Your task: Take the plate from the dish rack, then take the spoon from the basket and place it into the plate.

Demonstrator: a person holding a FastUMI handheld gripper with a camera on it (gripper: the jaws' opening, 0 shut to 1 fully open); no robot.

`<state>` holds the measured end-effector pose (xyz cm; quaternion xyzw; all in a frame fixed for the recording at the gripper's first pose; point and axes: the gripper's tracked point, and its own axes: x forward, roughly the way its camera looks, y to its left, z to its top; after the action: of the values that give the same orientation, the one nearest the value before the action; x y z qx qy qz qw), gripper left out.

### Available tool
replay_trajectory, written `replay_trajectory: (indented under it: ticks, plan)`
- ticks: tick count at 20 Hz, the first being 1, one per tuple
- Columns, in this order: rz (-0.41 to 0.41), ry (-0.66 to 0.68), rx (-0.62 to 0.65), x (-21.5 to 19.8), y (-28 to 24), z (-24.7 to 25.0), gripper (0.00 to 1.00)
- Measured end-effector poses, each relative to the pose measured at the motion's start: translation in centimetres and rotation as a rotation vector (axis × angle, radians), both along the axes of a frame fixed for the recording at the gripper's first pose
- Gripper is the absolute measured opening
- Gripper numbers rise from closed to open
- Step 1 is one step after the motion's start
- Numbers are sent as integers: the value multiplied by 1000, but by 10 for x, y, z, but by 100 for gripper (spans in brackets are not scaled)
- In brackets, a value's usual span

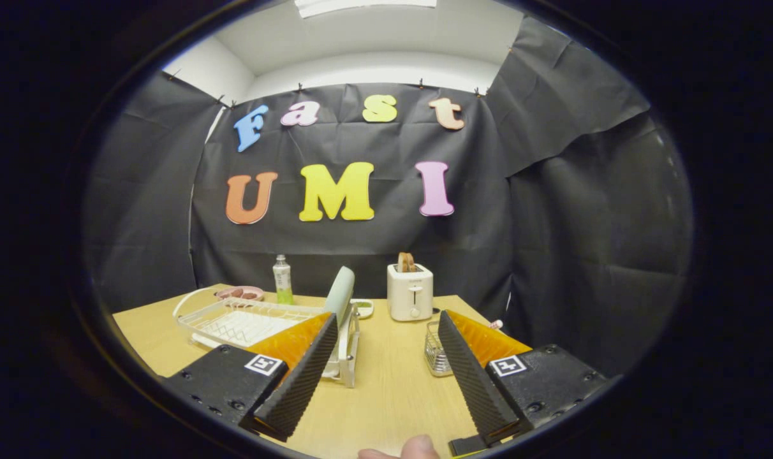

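A pale green plate (340,294) stands on edge in the right end of a white wire dish rack (246,322) on the wooden table (393,382). It is just beyond my left finger. A small wire basket (435,350) sits on the table to the right, partly hidden behind my right finger; a pale spoon handle tip (495,324) pokes out past that finger. My gripper (383,325) is open, held above the table with nothing between its fingers, the plate ahead and slightly left.
A white toaster (410,291) with toast in it stands at the back of the table. A small bottle (282,280) and a pink dish (240,293) sit behind the rack. A small white dish (363,308) lies beside the plate. A fingertip (418,447) shows below the fingers.
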<state>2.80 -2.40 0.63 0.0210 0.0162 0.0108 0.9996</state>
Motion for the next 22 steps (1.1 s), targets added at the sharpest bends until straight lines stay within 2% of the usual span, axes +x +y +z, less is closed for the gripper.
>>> replay_trajectory:
  ticks: [6, 10, 13, 16, 22]
  plan:
    - [68, 69, -29, 26, -12, 36, 100]
    - [88, 106, -18, 54, -21, 80, 100]
    - [134, 143, -15, 73, -8, 109, 100]
    - [122, 153, -84, 100, 2, 134, 100]
    - [172, 306, -171, 143, 49, 136, 100]
